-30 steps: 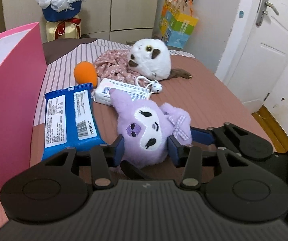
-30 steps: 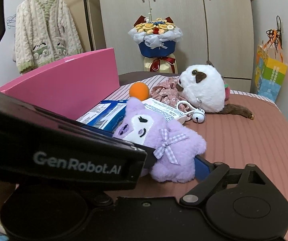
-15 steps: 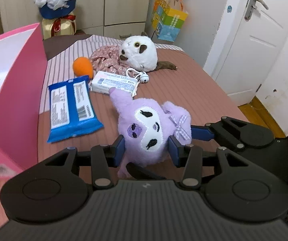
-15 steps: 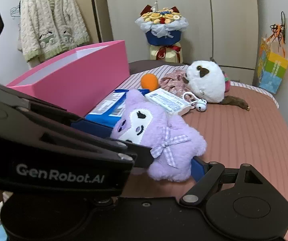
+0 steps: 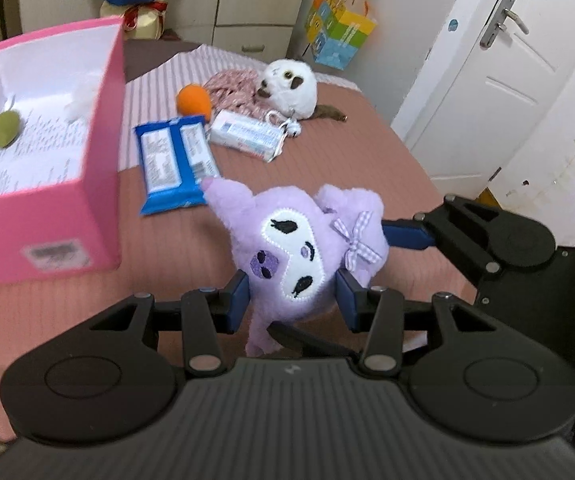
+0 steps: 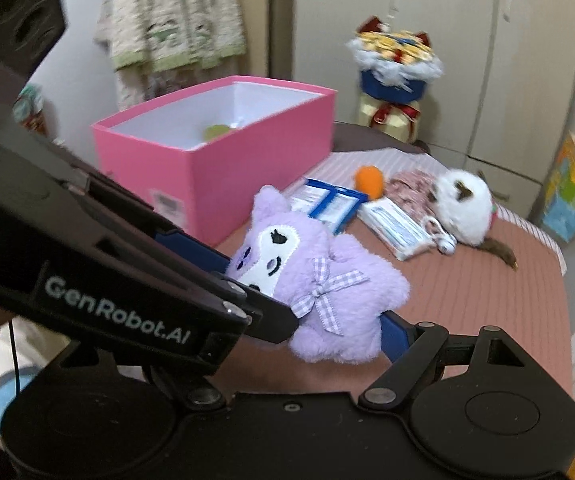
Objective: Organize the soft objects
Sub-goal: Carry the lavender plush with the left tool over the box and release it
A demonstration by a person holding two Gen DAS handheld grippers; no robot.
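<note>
Left gripper (image 5: 292, 298): narrowly parted, pads clamped on head of purple plush (image 5: 287, 256). Plush: raised off bed (image 5: 327, 152), right of pink box (image 5: 47, 216). Right gripper (image 6: 319, 280): spread wide, pressing plush body from both sides.

Between the black left claw's (image 5: 292, 295) blue pads (image 5: 237, 295) sits a lilac plush (image 5: 299, 256) with a white face patch, black stitched eyes and a purple-and-white gingham bow (image 5: 357, 245). Beyond it lie a blue-and-white packet (image 5: 171, 166), an orange ball (image 5: 194, 99) and a white plush with brown patches (image 5: 291, 88). To the left stands a pink box (image 5: 47, 216), white inside. The bed (image 5: 327, 152) is brownish-pink, finely striped.
</note>
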